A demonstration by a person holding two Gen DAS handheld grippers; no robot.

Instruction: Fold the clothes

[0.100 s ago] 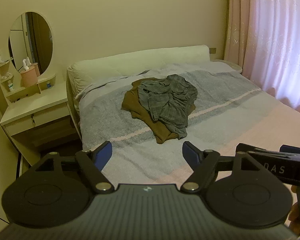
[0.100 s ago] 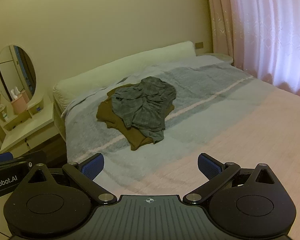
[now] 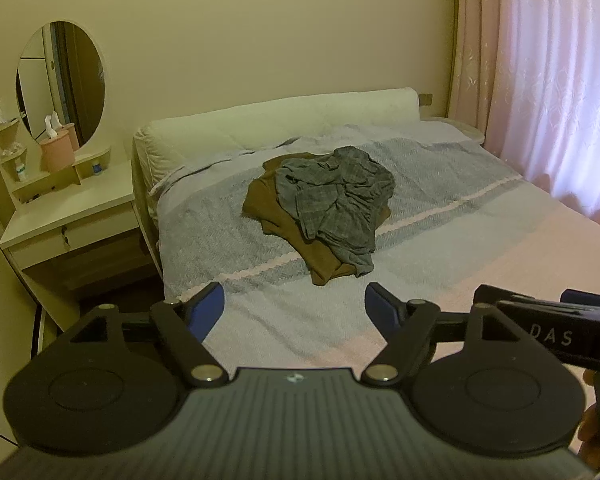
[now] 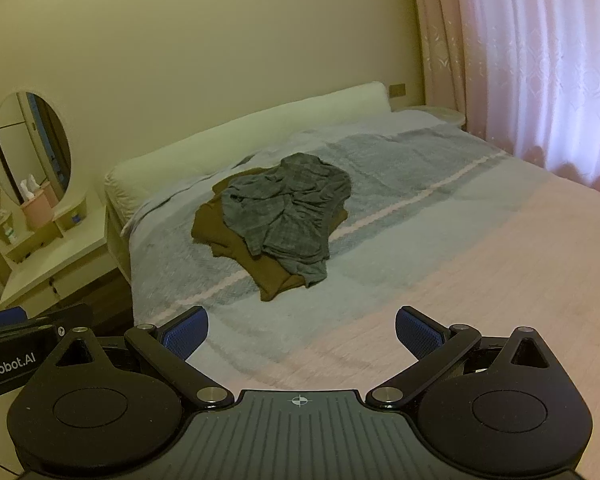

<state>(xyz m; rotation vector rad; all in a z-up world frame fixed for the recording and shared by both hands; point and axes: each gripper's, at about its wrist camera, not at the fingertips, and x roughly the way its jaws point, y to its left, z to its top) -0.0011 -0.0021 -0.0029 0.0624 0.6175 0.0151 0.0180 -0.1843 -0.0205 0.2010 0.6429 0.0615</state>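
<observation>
So the clothes are a loose heap in the middle of the bed [image 3: 480,248], toward the far end near the headboard: a grey plaid shirt [image 3: 336,196] crumpled on top of a brown garment [image 3: 274,216] that lies flatter under it and pokes out on the left and near sides. Neither one is folded as they lie now.

Both look like soft, light fabric, so they'll flop and drag rather than hold a shape. I'd pinch the plaid one at an edge or corner, maybe the near hem hanging off the brown piece, though honestly I can't make out the collar or sleeves in that bunching.

Left gripper [image 3: 294,306] and right gripper [image 4: 302,330] both sit over the near end of the bed, jaws spread wide, nothing in them, well short of the pile. Dressing table [image 3: 72,216] off to the left, pink curtains [image 3: 560,80] on the right.
</observation>
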